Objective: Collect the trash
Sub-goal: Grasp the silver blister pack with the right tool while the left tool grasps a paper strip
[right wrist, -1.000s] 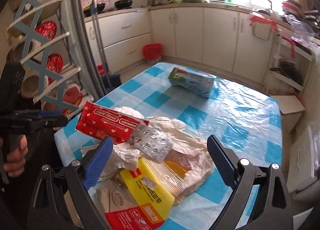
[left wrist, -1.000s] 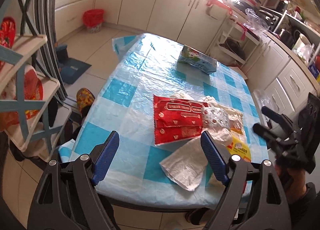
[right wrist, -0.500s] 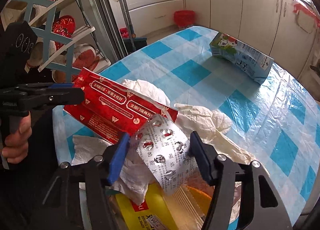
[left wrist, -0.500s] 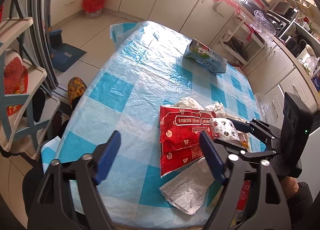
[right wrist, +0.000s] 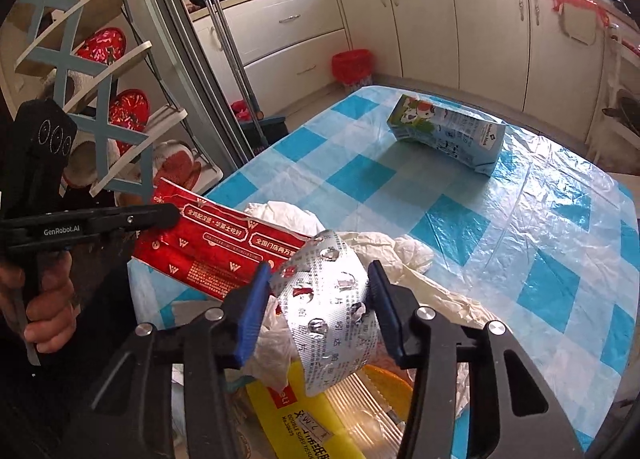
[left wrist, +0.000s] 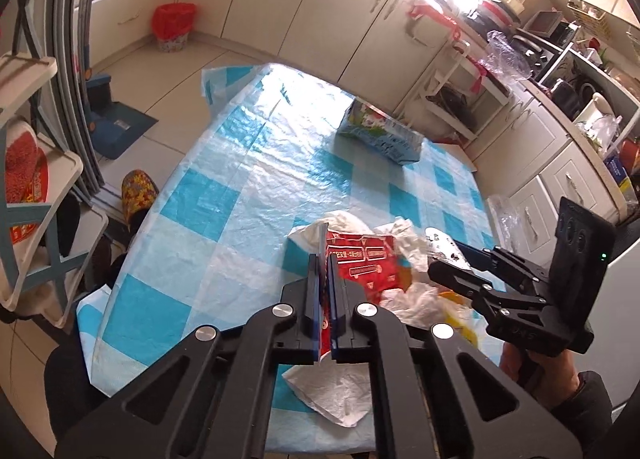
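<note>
The left gripper (left wrist: 325, 291) has just closed its jaws, pinching the red wrapper (right wrist: 224, 243) at the tabletop (left wrist: 240, 195) near edge. Open cloth stretches beyond to the milk carton (right wrist: 448, 135). The right gripper (right wrist: 316, 311), jaws just closing, clamps the bowed blister pack (right wrist: 332, 315); crumpled paper below is partly hidden.

Both wrist views overlook the table (left wrist: 248, 163) closely.
</note>
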Demonstrator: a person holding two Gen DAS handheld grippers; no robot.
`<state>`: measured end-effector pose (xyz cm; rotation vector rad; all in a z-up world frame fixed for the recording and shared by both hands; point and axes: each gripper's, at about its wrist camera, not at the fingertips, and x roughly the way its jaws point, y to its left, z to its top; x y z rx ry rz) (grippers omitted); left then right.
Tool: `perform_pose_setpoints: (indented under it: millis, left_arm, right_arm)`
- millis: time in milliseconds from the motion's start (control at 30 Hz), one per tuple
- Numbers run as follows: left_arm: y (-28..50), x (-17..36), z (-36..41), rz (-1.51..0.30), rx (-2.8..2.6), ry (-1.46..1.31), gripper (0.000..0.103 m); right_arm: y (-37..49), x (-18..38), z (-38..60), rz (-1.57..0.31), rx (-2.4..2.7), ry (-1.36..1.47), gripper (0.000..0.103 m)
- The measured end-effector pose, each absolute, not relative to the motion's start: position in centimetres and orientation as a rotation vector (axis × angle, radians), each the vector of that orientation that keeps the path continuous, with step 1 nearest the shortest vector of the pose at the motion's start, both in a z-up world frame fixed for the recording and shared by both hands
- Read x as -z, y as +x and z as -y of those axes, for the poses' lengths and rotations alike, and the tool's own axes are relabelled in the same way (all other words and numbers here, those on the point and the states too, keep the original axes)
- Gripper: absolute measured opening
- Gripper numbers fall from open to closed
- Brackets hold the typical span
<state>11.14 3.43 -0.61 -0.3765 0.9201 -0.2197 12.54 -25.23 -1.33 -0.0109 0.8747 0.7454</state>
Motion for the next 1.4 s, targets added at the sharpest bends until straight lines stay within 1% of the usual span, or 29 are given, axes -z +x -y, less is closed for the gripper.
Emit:
perform_pose_setpoints:
  millis: [433,567,700,767,800,833,867,900,967,1000,1033,1133,1167,1200,1233,1267,1300,1333,1400]
  left_arm:
    - [8.7,-4.8,-1.2,-0.772,0.278,-0.304,0.003]
    - [8.4,-5.2,-0.3,-0.766,0.285,-0.265,0.003]
    - [8.3,-4.1,-0.9,-0.800,0.257,-0.264,0.004]
    - [8.4,-3.0,-2.2,-0.833,0.241,-0.299,0.020]
    - [8.5,-2.2,-3.3,-0.855,0.220,-0.326,0.046]
    - [8.8,-1.2,-4.3,-0.875,0.202,-0.349,0.069]
    - [9.0,-0.4,-5.2,-0.893,0.184,-0.373,0.073]
    - [9.3,0.7,-6.3,-0.919,0.162,-0.407,0.074]
    - [9.7,1.9,-7.3,-0.942,0.157,-0.461,0.080]
    - [9.8,2.2,-7.3,-0.942,0.161,-0.473,0.086]
    - [10.0,2.3,-7.0,-0.937,0.166,-0.476,0.089]
    - [10.7,2.2,-4.9,-0.927,0.182,-0.415,0.092]
    - [10.9,2.2,-4.0,-0.930,0.182,-0.390,0.091]
    - [11.3,2.3,-3.2,-0.944,0.185,-0.370,0.081]
    - [11.6,2.5,-2.6,-0.964,0.203,-0.369,0.053]
    - [11.9,2.8,-2.1,-0.992,0.225,-0.374,0.040]
    - [12.1,3.0,-1.6,-1.013,0.234,-0.382,0.017]
    - [12.0,3.0,-1.3,-1.012,0.237,-0.382,0.003]
    - [11.4,2.1,-0.7,-0.974,0.242,-0.363,0.001]
  right_arm:
    - [10.9,-1.7,29.8,-0.778,-0.691,0.142,0.049]
    - [10.6,-2.1,30.4,-0.764,-0.681,0.149,0.049]
    - [10.4,-2.1,30.5,-0.765,-0.673,0.142,0.050]
    - [10.3,-2.1,30.4,-0.766,-0.674,0.138,0.051]
    - [10.3,-2.1,30.4,-0.767,-0.676,0.138,0.051]
    - [10.2,-2.0,30.5,-0.769,-0.677,0.137,0.051]
    - [10.2,-1.9,30.4,-0.773,-0.679,0.135,0.051]
    - [10.2,-1.8,30.3,-0.777,-0.680,0.133,0.051]
    - [10.2,-1.5,29.9,-0.787,-0.684,0.126,0.051]
    - [10.2,-1.4,29.8,-0.791,-0.686,0.124,0.051]
    - [10.3,-1.2,29.6,-0.797,-0.689,0.120,0.051]
    - [10.4,-0.7,29.2,-0.815,-0.692,0.111,0.051]
    - [10.4,-0.6,29.1,-0.818,-0.693,0.109,0.051]
    - [10.3,-0.5,29.1,-0.820,-0.694,0.109,0.051]
    - [10.3,-0.5,29.1,-0.821,-0.694,0.109,0.051]
    - [10.2,-0.5,29.2,-0.820,-0.694,0.110,0.051]
    - [10.1,-0.5,29.3,-0.820,-0.693,0.112,0.051]
    - [10.1,-0.5,29.4,-0.819,-0.691,0.114,0.051]
    - [10.0,-0.6,29.9,-0.814,-0.685,0.125,0.051]
